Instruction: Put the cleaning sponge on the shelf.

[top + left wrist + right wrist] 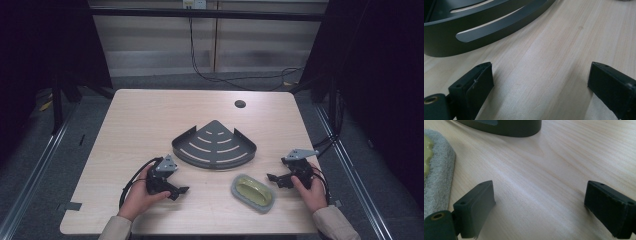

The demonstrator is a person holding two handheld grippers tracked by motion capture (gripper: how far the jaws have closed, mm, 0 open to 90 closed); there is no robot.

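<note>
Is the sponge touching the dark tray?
Apart. The high view shows bare table between the sponge and the tray.

High view: fixed above the near side, facing forward and down; takes in the whole table (150,115), floor and far wall behind.

Left gripper view: rides low on the left gripper (540,82), just over the wood, looking along its jaws toward the curved front wall of the dark shelf tray (474,32), close by.

Right gripper view: same low angle on the right gripper (539,205); grey-rimmed sponge (439,170) at its left edge, tray wall beyond.

Shared: all three views catch the tray and tabletop; high view also holds the sponge (253,192).
</note>
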